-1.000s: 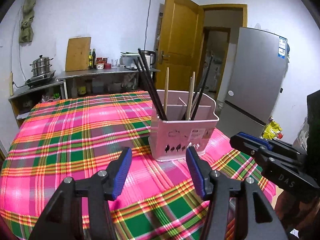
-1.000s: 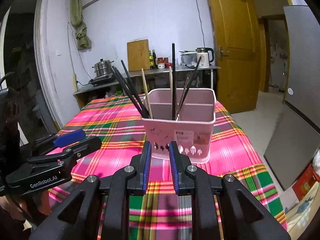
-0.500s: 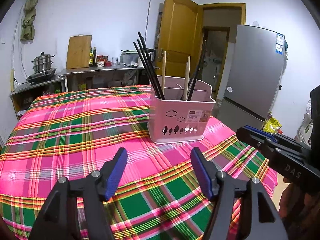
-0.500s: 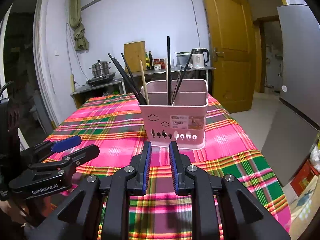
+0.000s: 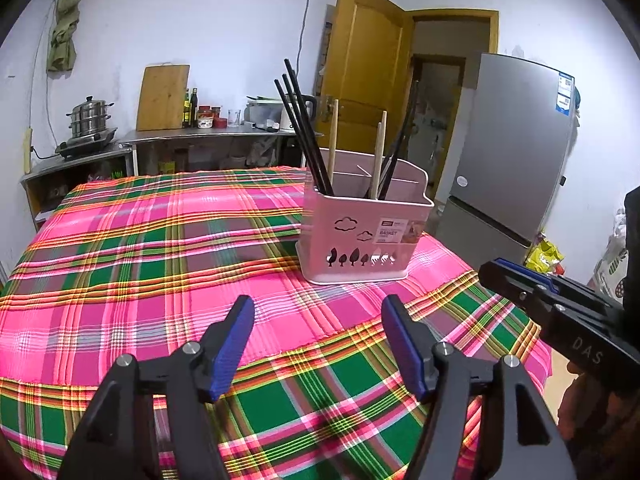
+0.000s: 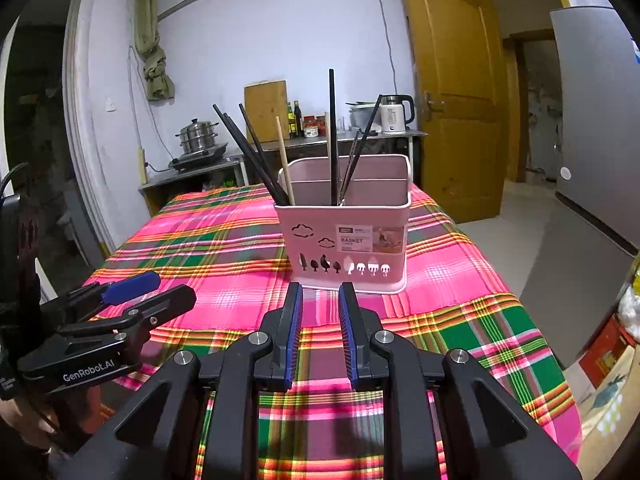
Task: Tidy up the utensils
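A pink utensil basket (image 5: 360,232) (image 6: 348,240) stands upright on the plaid tablecloth. Several black chopsticks (image 5: 304,132) (image 6: 332,132) and some wooden ones (image 5: 333,140) (image 6: 285,160) stick up out of its compartments. My left gripper (image 5: 317,308) hovers over the cloth short of the basket, open wide with nothing between its blue pads. It also shows at the left of the right wrist view as the left gripper (image 6: 132,292). My right gripper (image 6: 321,290) points at the basket's front wall, its jaws a narrow gap apart and empty. The right gripper (image 5: 504,270) also appears at the right edge.
The table (image 5: 120,272) is covered with pink and green plaid cloth, and its near edge lies under both grippers. A grey fridge (image 5: 516,152) stands to the right and a wooden door (image 6: 452,100) behind it. At the back is a counter (image 5: 208,134) with a steamer pot, cutting board, bottles and kettle.
Both grippers drew back from the basket and sank a little in the first half second, then held still. The left jaws now stand slightly wider.
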`<state>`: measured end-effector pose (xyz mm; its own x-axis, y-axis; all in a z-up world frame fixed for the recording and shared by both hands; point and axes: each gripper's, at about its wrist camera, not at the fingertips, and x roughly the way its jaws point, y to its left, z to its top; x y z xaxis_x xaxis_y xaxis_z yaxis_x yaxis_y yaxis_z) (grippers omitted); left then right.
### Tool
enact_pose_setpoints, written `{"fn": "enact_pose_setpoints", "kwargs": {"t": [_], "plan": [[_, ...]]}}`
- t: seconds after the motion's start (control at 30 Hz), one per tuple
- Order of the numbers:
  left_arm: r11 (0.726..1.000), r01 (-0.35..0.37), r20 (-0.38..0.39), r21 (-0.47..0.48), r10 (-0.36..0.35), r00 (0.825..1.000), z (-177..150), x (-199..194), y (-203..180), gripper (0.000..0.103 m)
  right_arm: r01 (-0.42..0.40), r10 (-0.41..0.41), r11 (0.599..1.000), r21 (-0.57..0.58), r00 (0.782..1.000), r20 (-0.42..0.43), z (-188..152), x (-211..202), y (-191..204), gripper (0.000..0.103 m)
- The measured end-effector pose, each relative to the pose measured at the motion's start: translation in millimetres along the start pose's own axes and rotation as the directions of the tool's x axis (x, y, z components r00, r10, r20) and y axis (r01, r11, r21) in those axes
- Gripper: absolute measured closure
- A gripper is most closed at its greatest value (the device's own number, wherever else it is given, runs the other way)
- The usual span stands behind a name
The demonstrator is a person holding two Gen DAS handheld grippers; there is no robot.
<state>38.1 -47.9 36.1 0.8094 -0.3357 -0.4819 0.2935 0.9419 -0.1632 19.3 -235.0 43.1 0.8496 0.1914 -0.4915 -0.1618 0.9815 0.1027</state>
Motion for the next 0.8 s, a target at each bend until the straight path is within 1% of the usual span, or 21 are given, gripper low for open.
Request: {"fn": "enact_pose_setpoints", "kwargs": {"t": [0.8], "plan": [[1.000, 0.007, -0.012, -0.008, -0.007, 1.000, -0.9, 2.5, -1.3, 0.035, -0.001, 0.001, 1.000, -0.001, 1.000, -0.019, 0.2, 4.1, 3.2, 0.084]]}}
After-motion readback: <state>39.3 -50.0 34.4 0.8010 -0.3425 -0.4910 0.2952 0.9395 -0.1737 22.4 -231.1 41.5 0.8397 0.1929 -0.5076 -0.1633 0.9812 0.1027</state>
